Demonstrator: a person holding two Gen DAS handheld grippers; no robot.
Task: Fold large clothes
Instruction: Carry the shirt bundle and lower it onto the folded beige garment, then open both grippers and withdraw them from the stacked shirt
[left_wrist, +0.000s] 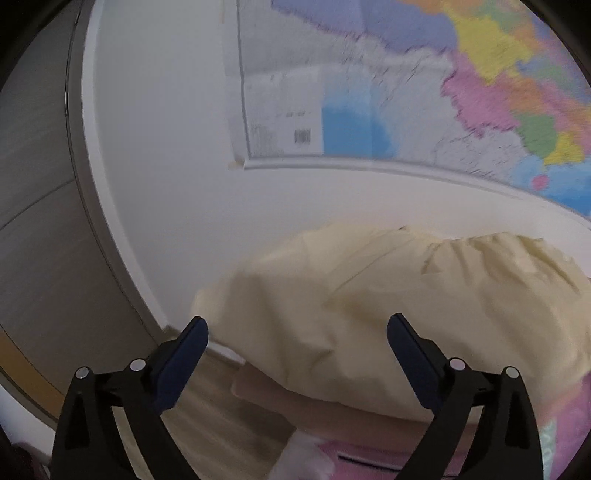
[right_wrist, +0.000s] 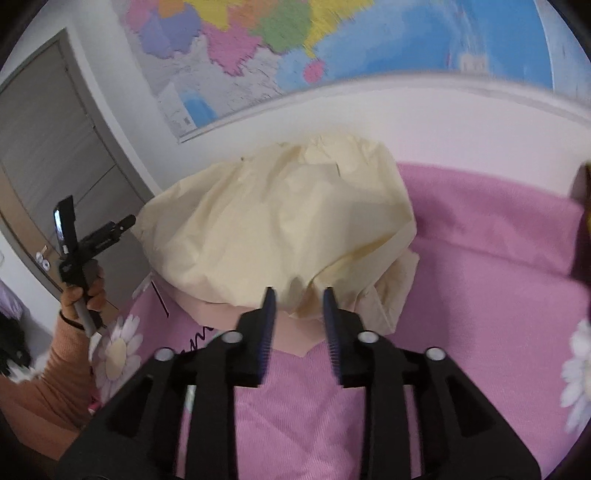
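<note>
A pale yellow garment (right_wrist: 280, 221) lies bunched in a loose heap on a pink bedspread (right_wrist: 480, 295), against the white wall. It also shows in the left wrist view (left_wrist: 388, 314). My left gripper (left_wrist: 297, 332) is wide open and empty, held in the air just short of the heap's left side. It also shows from the side in the right wrist view (right_wrist: 92, 232), held up by a hand. My right gripper (right_wrist: 299, 299) is partly open and empty, its fingertips at the heap's near edge.
A coloured wall map (right_wrist: 295, 48) hangs above the bed. A grey door (right_wrist: 48, 147) stands at the left. The bedspread has white daisy prints (right_wrist: 118, 350). A peach cloth (right_wrist: 229, 317) lies under the heap's near edge. A wood floor (left_wrist: 221, 417) shows beside the bed.
</note>
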